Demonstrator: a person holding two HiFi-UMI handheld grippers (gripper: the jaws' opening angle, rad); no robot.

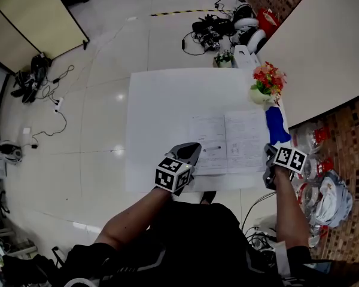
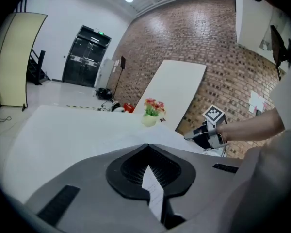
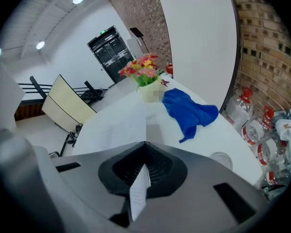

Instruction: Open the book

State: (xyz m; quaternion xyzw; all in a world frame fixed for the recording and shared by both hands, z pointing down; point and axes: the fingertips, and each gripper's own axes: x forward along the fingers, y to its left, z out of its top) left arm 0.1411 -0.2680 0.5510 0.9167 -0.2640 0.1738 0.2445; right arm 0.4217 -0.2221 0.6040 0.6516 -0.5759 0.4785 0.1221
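Note:
The book (image 1: 227, 142) lies open and flat near the front edge of the white table (image 1: 161, 100), two printed pages facing up. My left gripper (image 1: 191, 150) sits at the book's left edge with its jaws closed together. At the book's right edge, my right gripper (image 1: 268, 158) is shut as well. In the left gripper view the left gripper (image 2: 146, 146) shows a thin white printed strip in the seam between its jaws. The right gripper (image 3: 145, 144) shows the same kind of strip, and the open book (image 3: 114, 127) lies ahead of it.
A pot of red and orange flowers (image 1: 265, 85) stands at the table's right edge, a blue cloth (image 1: 276, 126) next to it. A large white board (image 1: 323, 40) leans at the right. Plastic bottles (image 1: 314, 139) and cables (image 1: 212, 31) lie on the floor.

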